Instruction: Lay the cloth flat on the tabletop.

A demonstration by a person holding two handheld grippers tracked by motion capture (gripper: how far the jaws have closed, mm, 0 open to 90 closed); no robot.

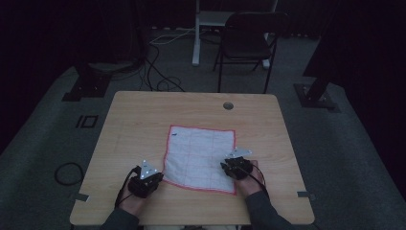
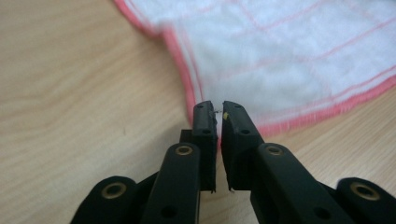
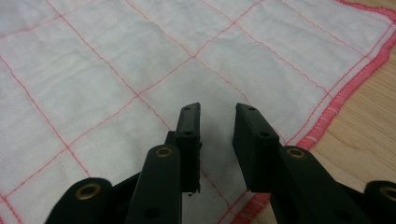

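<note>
A white cloth [image 1: 201, 153] with a thin red grid and a red hem lies flat on the wooden table [image 1: 143, 115]. My left gripper [image 1: 160, 176] is at its near left corner. In the left gripper view the jaws [image 2: 217, 109] stand closed to a thin slit, with the hem of the cloth [image 2: 289, 56] running in behind the tips from both sides, so the corner is hidden there. My right gripper [image 1: 225, 166] is over the near right part of the cloth. Its jaws [image 3: 217, 108] are open above the cloth [image 3: 116, 60], a little in from the red hem, with nothing between them.
A round cable hole [image 1: 228, 105] sits near the table's far edge. Beyond the table a black folding chair [image 1: 249, 38] stands on the dark floor, with a white post [image 1: 196, 38] and loose cables [image 1: 158, 72] beside it. Black stand bases flank the table.
</note>
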